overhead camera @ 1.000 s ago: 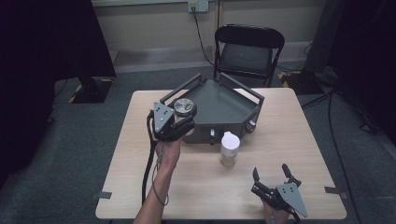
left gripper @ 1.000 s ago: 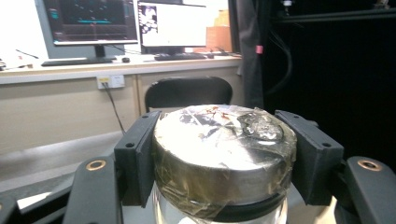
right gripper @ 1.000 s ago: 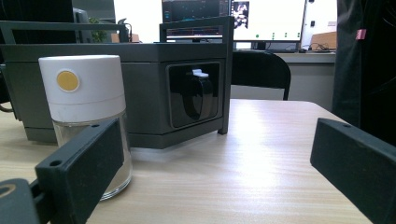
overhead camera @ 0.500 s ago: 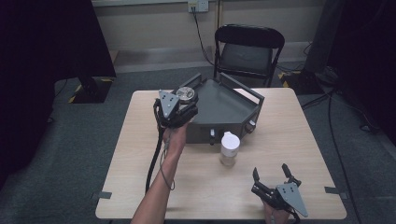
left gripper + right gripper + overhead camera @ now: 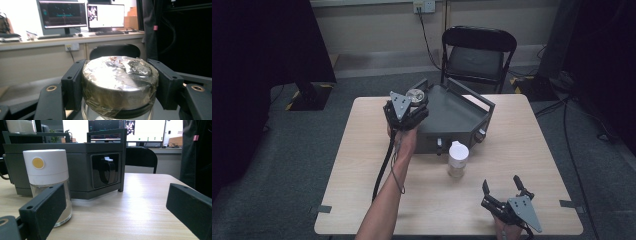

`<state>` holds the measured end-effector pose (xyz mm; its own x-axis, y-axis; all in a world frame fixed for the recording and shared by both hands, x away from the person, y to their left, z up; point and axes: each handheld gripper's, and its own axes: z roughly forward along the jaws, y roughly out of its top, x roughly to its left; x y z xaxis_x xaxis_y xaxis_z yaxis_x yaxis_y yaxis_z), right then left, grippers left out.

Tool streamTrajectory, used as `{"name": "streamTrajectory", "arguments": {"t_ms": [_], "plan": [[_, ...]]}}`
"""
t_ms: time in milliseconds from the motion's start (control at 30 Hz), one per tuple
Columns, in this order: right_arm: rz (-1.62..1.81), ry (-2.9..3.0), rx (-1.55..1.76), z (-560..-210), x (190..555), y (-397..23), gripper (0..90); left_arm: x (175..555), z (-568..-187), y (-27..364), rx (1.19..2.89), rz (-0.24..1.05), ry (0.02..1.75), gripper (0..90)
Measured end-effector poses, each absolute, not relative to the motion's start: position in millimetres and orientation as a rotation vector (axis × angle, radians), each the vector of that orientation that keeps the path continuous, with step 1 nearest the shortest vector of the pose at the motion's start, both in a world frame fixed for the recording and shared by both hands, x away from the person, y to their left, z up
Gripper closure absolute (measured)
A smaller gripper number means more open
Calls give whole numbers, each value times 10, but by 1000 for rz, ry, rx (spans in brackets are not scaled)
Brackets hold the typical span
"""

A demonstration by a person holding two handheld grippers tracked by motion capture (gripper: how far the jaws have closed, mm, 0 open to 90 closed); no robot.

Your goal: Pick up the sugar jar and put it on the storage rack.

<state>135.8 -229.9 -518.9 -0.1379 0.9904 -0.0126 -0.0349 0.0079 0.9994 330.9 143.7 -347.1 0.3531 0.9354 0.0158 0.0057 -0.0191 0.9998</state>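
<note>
My left tongs (image 5: pixel 410 102) clamp a foil-capped jar (image 5: pixel 120 85) above the grey box (image 5: pixel 457 117), while my right tongs (image 5: pixel 502 186) rest apart, facing the white-lidded jar (image 5: pixel 47 185).

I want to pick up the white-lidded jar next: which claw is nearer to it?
The right claw. It sits open just in front of the white-lidded jar, at the table's near edge. The left claw is farther, over the grey box, shut on a foil-topped jar.

Wooden table (image 5: pixel 362 150) — dark box (image 5: pixel 457 120), white-capped jar (image 5: pixel 458 159).
</note>
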Motion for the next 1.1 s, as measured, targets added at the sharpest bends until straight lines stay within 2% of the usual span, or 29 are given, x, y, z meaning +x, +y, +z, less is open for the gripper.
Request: {"name": "streamTrajectory", "arguments": {"t_ms": [633, 1100], "plan": [[1315, 1286, 1107, -5191, 1356, -2292, 15, 3418, -3691, 1332, 1432, 945, 969, 348], [1313, 1284, 1109, -5190, 1355, -2287, 15, 3390, -3784, 1329, 1382, 950, 994, 346]]}}
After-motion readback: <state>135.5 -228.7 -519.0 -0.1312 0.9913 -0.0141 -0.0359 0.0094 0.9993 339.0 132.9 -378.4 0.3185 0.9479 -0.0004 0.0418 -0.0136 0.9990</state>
